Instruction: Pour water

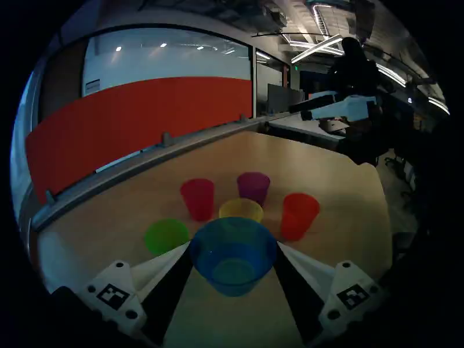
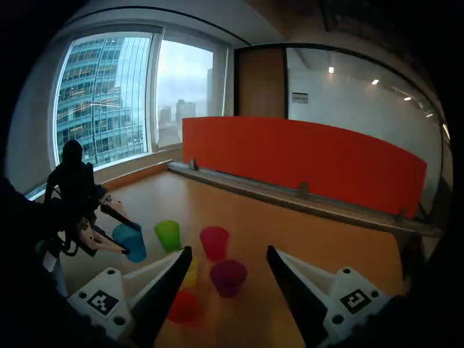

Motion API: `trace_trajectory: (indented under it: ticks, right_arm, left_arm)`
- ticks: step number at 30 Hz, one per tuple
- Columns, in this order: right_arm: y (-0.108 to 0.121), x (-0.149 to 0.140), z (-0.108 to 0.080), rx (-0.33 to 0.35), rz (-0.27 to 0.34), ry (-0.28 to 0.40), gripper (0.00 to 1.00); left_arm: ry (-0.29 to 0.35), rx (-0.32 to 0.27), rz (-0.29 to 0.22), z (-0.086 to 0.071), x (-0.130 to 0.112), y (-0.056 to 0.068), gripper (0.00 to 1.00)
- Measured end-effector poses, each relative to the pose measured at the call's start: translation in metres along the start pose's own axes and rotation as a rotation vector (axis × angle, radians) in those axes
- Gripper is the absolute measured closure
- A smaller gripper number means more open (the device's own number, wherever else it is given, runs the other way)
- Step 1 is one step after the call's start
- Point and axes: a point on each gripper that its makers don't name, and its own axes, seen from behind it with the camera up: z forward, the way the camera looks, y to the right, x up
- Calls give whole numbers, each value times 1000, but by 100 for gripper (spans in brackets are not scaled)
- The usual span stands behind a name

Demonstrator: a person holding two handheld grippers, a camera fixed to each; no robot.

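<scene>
My left gripper [image 1: 234,249] is shut on a blue cup [image 1: 234,261], whose rim sits between both fingers; the cup's mouth faces the camera. Beyond it on the wooden table [image 1: 330,174] stand a green cup [image 1: 166,235], a red cup [image 1: 198,198], a yellow cup [image 1: 241,209], a purple cup [image 1: 253,187] and an orange cup [image 1: 299,216]. In the right gripper view my right gripper [image 2: 229,264] is open above the purple cup [image 2: 228,276], with the yellow cup [image 2: 190,272] and orange cup [image 2: 184,306] by its left finger. The blue cup [image 2: 130,240] shows at the left in the left gripper [image 2: 113,232].
An orange-red partition [image 1: 139,124] on a grey rail [image 2: 290,194] runs along the table's far edge. The green cup [image 2: 167,234] and red cup [image 2: 214,242] stand mid-table. A dark figure [image 2: 72,174] holds the left gripper. Windows [image 2: 104,98] lie behind; desks [image 1: 307,124] stand past the table's end.
</scene>
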Motion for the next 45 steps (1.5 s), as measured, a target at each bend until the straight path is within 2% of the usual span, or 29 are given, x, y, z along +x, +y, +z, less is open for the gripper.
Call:
trace_trajectory:
  ticks: [8,14,20,30,45]
  right_arm:
    - [-1,1,4,2,-6,-1,0]
    - [-3,3,5,5,-5,4,0]
    - [-5,6,4,11,-12,10,0]
    - [-12,10,9,33,-23,8,0]
    - [-43,9,34,112,-49,-14,0]
  left_arm:
    - [111,44,-2,-22,40,-16,11]
    - [183,62,2,-37,65,-21,11]
    - [230,88,13,-47,81,-27,11]
    - [269,119,4,-62,94,-33,11]
    - [288,194,-8,-87,95,-52,12]
